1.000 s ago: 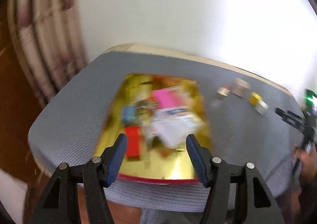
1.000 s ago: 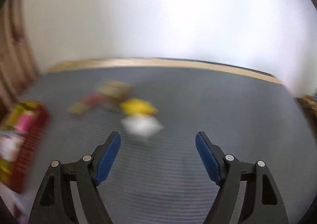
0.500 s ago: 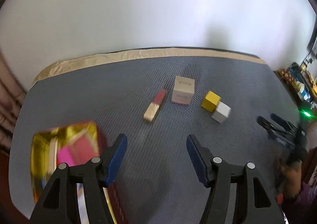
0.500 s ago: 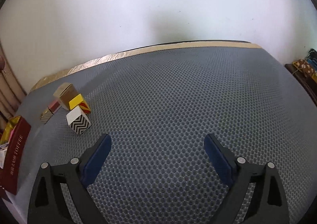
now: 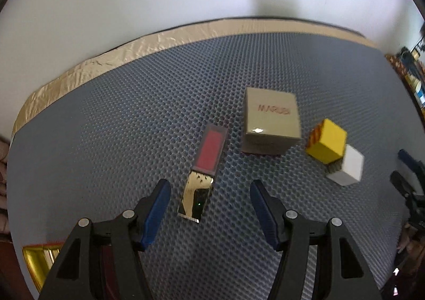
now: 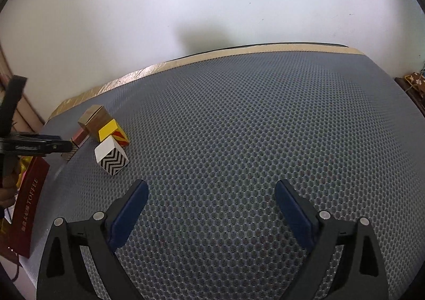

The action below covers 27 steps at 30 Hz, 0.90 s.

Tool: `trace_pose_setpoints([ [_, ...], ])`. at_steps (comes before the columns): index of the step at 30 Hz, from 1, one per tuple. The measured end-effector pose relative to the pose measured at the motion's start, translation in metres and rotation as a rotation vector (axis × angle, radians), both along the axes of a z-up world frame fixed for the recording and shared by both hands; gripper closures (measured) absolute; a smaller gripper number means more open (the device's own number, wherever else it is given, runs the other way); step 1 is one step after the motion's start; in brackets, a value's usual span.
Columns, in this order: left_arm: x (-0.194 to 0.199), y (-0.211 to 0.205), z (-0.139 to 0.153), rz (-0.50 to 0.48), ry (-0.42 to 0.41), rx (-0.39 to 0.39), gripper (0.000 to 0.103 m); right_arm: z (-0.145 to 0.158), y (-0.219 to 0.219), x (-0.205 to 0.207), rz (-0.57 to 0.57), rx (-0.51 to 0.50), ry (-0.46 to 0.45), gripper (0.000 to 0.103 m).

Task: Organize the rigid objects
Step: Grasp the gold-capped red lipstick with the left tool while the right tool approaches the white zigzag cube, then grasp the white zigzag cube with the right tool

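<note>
A long red and gold box (image 5: 203,172) lies on the grey mat, its near end between my left gripper's (image 5: 208,201) open blue fingers. Behind it stand a tan box (image 5: 271,120), a yellow cube (image 5: 328,144) and a white cube (image 5: 348,168). In the right wrist view the tan box (image 6: 93,120), the yellow cube (image 6: 113,131) and the white zigzag cube (image 6: 111,157) sit at the far left. My right gripper (image 6: 211,203) is open and empty over bare mat. The left gripper shows there too (image 6: 39,144).
A dark red toffee tin (image 6: 28,207) with a gold inside (image 5: 39,260) sits at the mat's left front corner. The grey honeycomb mat (image 6: 252,127) covers the table up to a tan strip and a white wall. Clutter stands off the right edge (image 5: 411,74).
My left gripper has swung right from the tin and closed in on the red and gold box. My right gripper has steadied, its view turned to the right of the cubes.
</note>
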<state>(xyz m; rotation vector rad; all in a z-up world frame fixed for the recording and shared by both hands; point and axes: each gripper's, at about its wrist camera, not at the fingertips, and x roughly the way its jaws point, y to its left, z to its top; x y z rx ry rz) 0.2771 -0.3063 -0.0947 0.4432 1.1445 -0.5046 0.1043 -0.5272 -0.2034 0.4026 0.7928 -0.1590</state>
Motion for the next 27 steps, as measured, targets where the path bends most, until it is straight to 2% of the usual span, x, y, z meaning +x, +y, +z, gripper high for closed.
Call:
trace_pose_setpoints([
  [3, 0.008, 0.001, -0.015, 0.014, 0.033, 0.008, 0.042, -0.001, -0.003, -0.003, 0.000, 0.004, 0.003, 0.008],
  [5, 0.013, 0.007, -0.016, 0.056, 0.046, -0.053, 0.056, -0.003, 0.000, 0.003, 0.000, 0.005, 0.006, 0.008],
  [6, 0.015, 0.011, -0.015, 0.080, 0.033, -0.057, 0.074, -0.003, 0.000, 0.003, -0.001, 0.005, 0.006, 0.008],
  [7, 0.016, 0.012, -0.014, 0.086, 0.040, -0.066, 0.083, -0.002, -0.002, 0.002, -0.002, 0.006, 0.007, 0.008],
  [11, 0.008, 0.020, -0.014, 0.132, 0.062, -0.089, 0.083, -0.002, -0.002, -0.001, -0.005, 0.006, 0.012, 0.008],
  [14, -0.022, 0.030, -0.012, 0.162, 0.077, -0.145, 0.083, -0.003, -0.003, -0.001, -0.002, 0.011, 0.013, 0.007],
  [15, -0.037, 0.035, -0.010, 0.169, 0.087, -0.188, 0.083, -0.002, -0.004, -0.002, 0.000, 0.013, 0.011, 0.007],
  [17, -0.064, 0.044, -0.004, 0.169, 0.071, -0.229, 0.083, 0.001, -0.004, -0.006, 0.017, 0.025, -0.021, 0.007],
  [20, -0.103, 0.052, 0.003, 0.162, 0.047, -0.257, 0.083, 0.009, 0.004, -0.013, 0.125, 0.041, -0.084, 0.011],
  [24, -0.146, 0.069, 0.010, 0.163, 0.050, -0.302, 0.083, 0.020, 0.028, -0.002, 0.266, 0.019, -0.099, 0.015],
  [27, -0.164, 0.083, 0.019, 0.165, 0.045, -0.294, 0.083, 0.025, 0.048, 0.014, 0.337, -0.033, -0.104, 0.015],
])
